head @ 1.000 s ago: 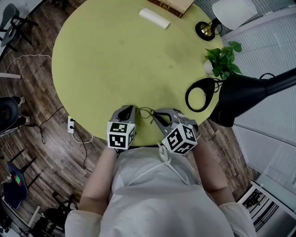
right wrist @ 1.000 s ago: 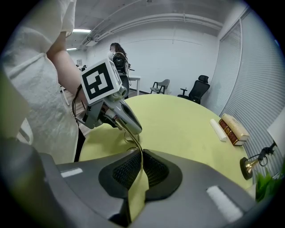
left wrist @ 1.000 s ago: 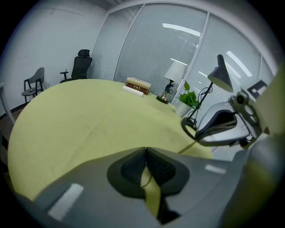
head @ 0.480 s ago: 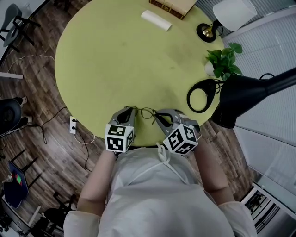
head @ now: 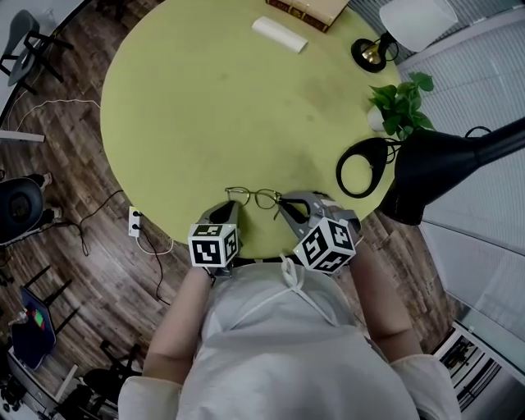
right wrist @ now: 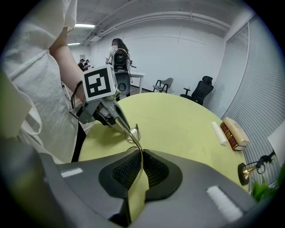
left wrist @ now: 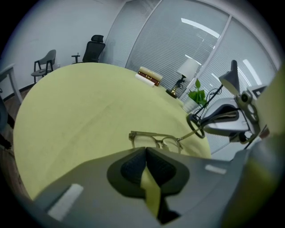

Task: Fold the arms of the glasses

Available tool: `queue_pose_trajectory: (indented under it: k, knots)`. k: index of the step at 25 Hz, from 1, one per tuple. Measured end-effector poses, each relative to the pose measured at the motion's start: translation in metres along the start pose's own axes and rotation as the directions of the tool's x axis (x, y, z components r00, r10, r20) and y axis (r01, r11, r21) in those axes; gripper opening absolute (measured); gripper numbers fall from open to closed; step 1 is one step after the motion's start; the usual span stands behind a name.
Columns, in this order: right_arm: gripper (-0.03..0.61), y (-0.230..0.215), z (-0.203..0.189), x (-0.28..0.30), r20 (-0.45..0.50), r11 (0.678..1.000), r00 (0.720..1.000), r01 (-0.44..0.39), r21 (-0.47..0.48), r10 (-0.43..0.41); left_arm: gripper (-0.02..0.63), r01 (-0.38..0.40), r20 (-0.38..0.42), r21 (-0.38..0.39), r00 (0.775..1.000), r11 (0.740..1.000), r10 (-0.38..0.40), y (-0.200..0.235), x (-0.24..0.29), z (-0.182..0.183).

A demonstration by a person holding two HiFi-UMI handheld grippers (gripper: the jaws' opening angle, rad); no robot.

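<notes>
Thin-framed glasses [head: 253,196] lie near the front edge of the round yellow-green table [head: 205,107]. My right gripper [head: 286,205] is shut on the glasses' right arm, and in the right gripper view that thin arm [right wrist: 137,144] runs down between the pads. My left gripper [head: 226,215] sits just short of the glasses' left end, jaws shut with nothing between them. In the left gripper view the glasses [left wrist: 156,140] lie just past the closed tips [left wrist: 146,149], apart from them. The glasses' left arm seems to lie along the front frame.
At the table's far side are a stack of books [head: 308,10] and a white roll [head: 279,34]. To the right stand a small brass-based lamp [head: 367,51], a potted plant [head: 398,107] and a black lamp [head: 435,168] with a ring base [head: 361,164]. A power strip [head: 133,221] lies on the floor.
My left gripper has drawn back from the glasses' left end toward the table edge, leaving the whole front frame in view. The right gripper keeps its hold and has not moved.
</notes>
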State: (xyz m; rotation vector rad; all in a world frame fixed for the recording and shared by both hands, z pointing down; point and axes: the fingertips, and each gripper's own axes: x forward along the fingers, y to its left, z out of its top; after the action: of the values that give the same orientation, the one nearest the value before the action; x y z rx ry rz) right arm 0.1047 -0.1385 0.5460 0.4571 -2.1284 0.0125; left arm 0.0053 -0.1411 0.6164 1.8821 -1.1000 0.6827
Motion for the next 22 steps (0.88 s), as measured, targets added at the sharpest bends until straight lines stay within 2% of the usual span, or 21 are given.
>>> queue_pose_trajectory:
  k: [9, 14, 22]
  knots:
    - [0.025, 0.003, 0.007, 0.005, -0.021, 0.999, 1.000, -0.019, -0.028, 0.019, 0.006, 0.001, -0.007, 0.024, 1.000, 1.000, -0.001, -0.002, 0.008, -0.001]
    - [0.026, 0.005, 0.011, 0.012, -0.094, 0.996, 0.994, -0.064, -0.054, 0.059, 0.006, 0.011, 0.001, 0.043, 1.000, 0.999, -0.011, -0.004, 0.010, 0.000]
    - [0.026, 0.008, 0.017, 0.030, -0.222, 0.987, 0.970, -0.122, -0.107, 0.096, 0.006, 0.022, 0.021, 0.022, 1.000, 1.000, -0.022, -0.006, 0.006, 0.000]
